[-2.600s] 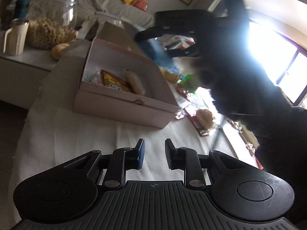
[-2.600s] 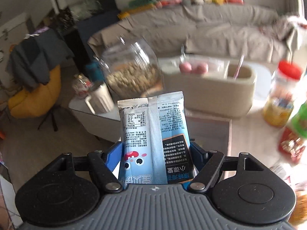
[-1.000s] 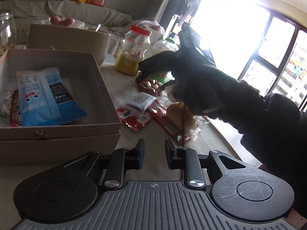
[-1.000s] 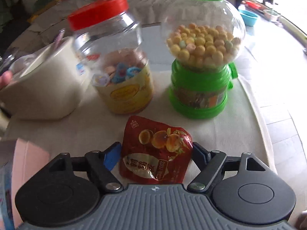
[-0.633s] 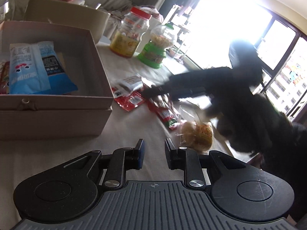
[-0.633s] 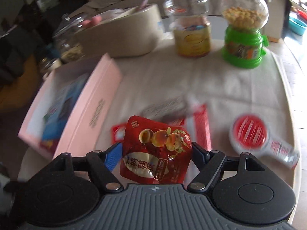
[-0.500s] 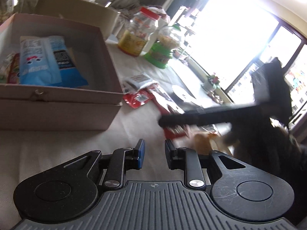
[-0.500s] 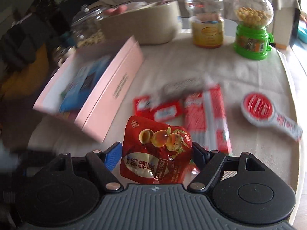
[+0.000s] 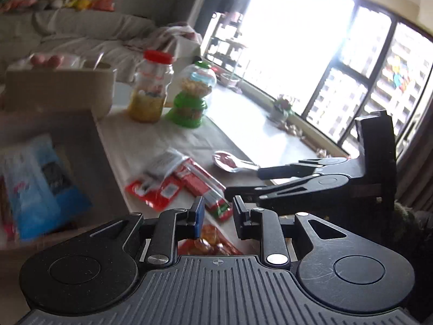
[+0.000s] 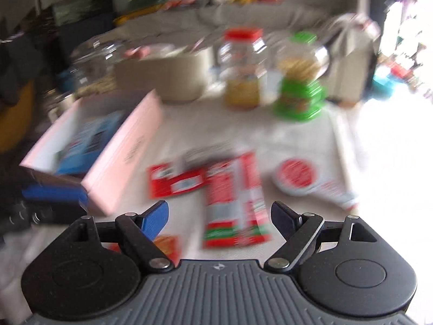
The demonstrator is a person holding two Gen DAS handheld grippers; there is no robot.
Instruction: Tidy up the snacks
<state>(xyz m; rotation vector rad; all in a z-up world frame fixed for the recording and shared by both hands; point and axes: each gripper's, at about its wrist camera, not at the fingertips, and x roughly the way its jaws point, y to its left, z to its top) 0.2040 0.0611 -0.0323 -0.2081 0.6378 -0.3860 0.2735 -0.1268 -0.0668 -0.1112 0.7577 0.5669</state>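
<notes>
the right gripper [image 10: 219,214] is seen nearest, its jaws wide and opening, with nothing pressed between them; a red-orange pouch [image 10: 166,241] lies on the cloth-covered surface [image 10: 292,138] just below its blue-padded finger, apparently let go there short of the box. the left gripper [image 9: 216,214] is held with narrow jaws that grip nothing, the same pouch [image 9: 208,241] showing beneath them, so a handover or a re-grasp may be intended, though that is only a judgement.

just beyond, long red striped packets [image 10: 235,197] and flat red sachets [image 10: 176,181] are left scattered together on the surface, still to be sorted, with a round red-lidded snack [image 10: 296,176] beside them to the right.

to the left, the pink box [image 10: 127,151] stands open as the collecting place; a blue packet [image 10: 89,140] is already laid inside it.

farther back, a red-lidded jar [image 10: 245,75] and a green candy dispenser [image 10: 300,81] are stood upright side by side, with a beige bin [image 10: 162,78] to their left, kept clear of the working area. a sofa [image 9: 81,38] is seen behind. much of the view is blurred.
</notes>
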